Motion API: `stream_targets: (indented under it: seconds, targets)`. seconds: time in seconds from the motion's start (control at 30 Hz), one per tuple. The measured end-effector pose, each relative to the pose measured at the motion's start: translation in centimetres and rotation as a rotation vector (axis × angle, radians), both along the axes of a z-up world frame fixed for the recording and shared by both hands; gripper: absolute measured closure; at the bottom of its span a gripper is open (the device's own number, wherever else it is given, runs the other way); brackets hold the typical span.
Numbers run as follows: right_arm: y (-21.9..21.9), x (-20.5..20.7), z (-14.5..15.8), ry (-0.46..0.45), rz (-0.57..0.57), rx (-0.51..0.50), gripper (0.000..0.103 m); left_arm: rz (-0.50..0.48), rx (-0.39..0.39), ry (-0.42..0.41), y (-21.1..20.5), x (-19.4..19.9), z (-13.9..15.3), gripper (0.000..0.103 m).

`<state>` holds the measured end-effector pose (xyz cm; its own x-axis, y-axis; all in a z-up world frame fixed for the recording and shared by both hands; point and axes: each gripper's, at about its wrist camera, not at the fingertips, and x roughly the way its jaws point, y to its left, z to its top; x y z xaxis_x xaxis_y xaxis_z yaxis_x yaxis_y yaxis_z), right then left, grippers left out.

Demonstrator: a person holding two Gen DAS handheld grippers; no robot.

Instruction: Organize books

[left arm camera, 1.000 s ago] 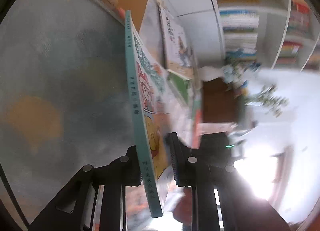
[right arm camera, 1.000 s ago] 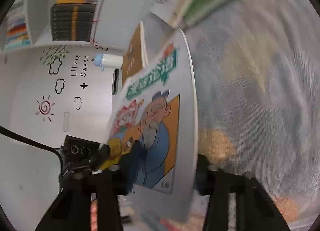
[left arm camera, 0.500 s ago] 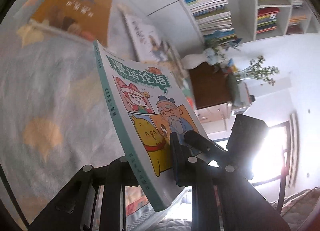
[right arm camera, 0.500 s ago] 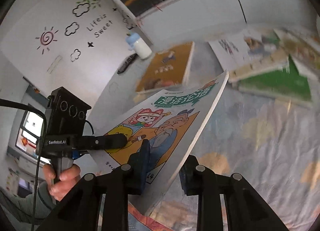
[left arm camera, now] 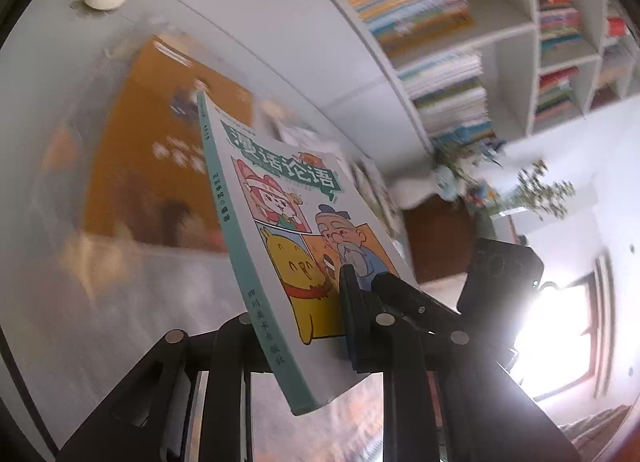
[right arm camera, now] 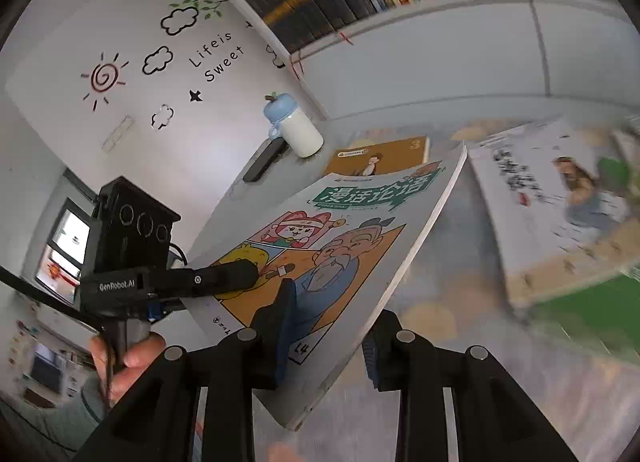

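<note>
Two hand-held grippers, left hand-held gripper (left arm camera: 298, 326) and right hand-held gripper (right arm camera: 328, 326), clamp one comic book (left arm camera: 288, 229).

Left gripper (left arm camera: 298, 318) at bottom centre of its frame, fingers pinched on the comic book (left arm camera: 292, 246) spine edge. Right gripper (right arm camera: 326, 336) bottom centre of its frame, fingers clamping the book's opposite edge, jaws just widened slightly. Bare hand (right arm camera: 128, 362) grips left gripper's handle, lower left.

I see the teal-spined comic book (right arm camera: 340, 246), cover up with cartoon figures, tilted in the air above the orange book (right arm camera: 380, 159) lying flat near the white bottle (right arm camera: 298, 129).
</note>
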<state>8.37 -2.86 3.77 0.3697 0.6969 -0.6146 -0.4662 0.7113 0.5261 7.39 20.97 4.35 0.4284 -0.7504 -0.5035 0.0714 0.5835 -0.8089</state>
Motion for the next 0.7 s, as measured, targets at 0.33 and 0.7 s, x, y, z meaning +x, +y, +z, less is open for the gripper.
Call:
stream_targets:
  seconds: [0.33, 0.7]
  targets:
    - [5.6, 10.1, -4.5, 0.083, 0.053, -0.029, 0.074, 0.079, 0.04, 0.066, 3.6, 5.7, -4.6, 0.085]
    - [5.8, 12.6, -9.0, 0.194, 0.014, 0.028, 0.075, 0.142, 0.048, 0.129, 5.8, 4.9, -7.0, 0.081]
